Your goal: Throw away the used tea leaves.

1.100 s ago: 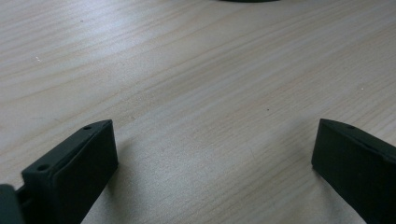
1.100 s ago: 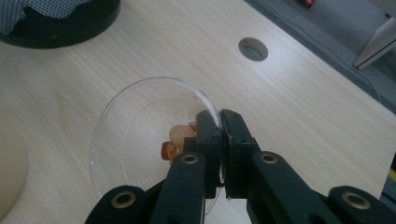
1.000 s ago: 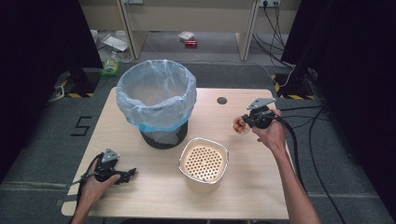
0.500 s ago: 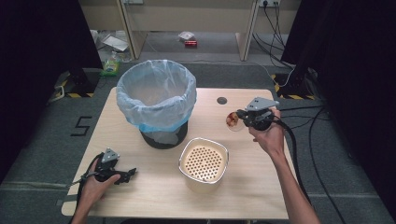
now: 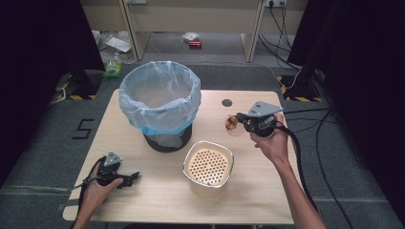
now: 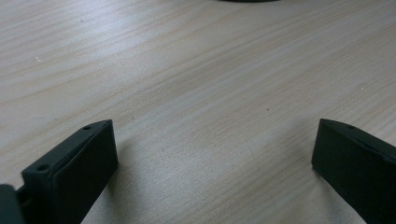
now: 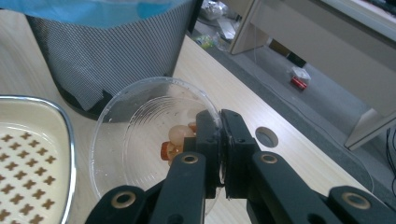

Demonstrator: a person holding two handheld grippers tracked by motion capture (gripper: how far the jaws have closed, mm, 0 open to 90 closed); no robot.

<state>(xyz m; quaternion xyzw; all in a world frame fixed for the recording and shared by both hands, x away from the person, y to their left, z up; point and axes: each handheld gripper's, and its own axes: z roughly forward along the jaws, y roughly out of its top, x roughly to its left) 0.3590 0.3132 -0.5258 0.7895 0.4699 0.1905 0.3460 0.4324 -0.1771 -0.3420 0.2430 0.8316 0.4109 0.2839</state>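
Clear plastic bowl (image 7: pixel 140 140) of food scraps (image 7: pixel 175 140) sat pinched by its rim in the right claw (image 5: pixel 241 121), lifted leftward off the bench (image 5: pixel 267 191) toward the lined bin (image 5: pixel 160 102), likely for dumping, past the strainer dish (image 5: pixel 208 164), while the left claw (image 5: pixel 131 177) rested open.

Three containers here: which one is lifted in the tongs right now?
The clear plastic bowl with food scraps, clamped by its rim in the right tongs. The lined bin and perforated tray stand on the table.
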